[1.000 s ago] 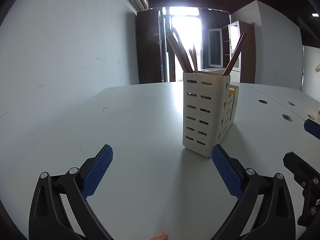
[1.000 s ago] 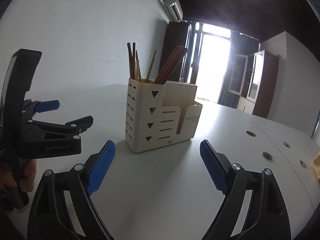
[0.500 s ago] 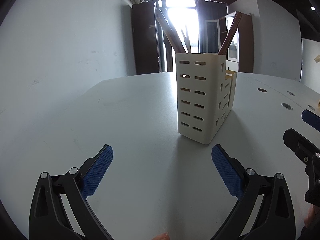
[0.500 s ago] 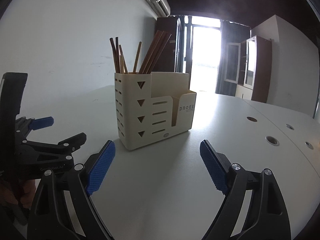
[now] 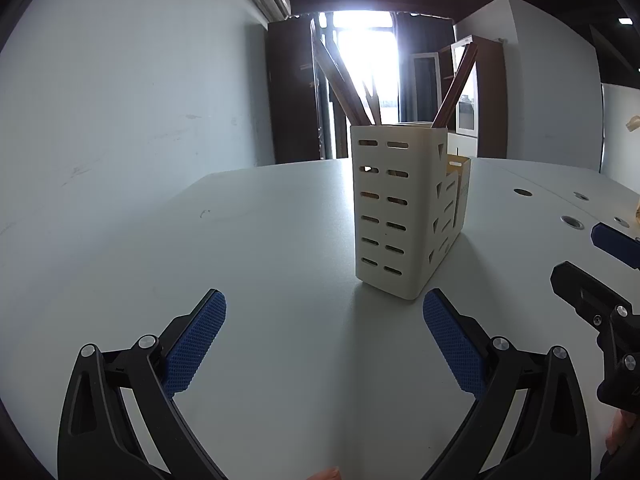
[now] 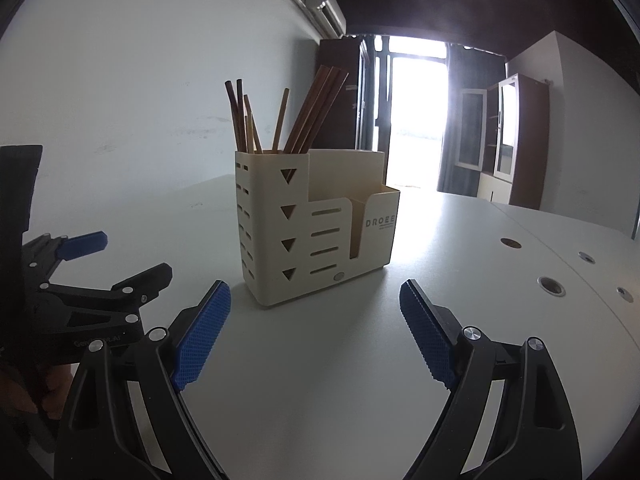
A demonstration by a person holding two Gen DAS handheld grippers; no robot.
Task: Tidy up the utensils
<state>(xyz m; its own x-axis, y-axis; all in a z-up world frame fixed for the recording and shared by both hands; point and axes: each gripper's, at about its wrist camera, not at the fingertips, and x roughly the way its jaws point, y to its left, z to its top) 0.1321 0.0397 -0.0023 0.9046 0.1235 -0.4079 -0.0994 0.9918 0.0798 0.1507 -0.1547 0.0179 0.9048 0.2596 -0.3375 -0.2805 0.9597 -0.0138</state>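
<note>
Closer now, both wrist views face the utensil holder [image 6: 316, 224]; both tongs [image 5: 324, 344] [image 6: 316, 336] gape empty

A wide, pale grey surface [image 6: 320, 380] carries only one thing: a cream plastic utensil holder [image 6: 316, 232] that stands upright near the middle. Its tall compartment holds several brown chopsticks [image 6: 316, 112], which lean to different sides. On the right part of the surface there are some small round holes [image 6: 551, 286] and a thin seam.
</note>
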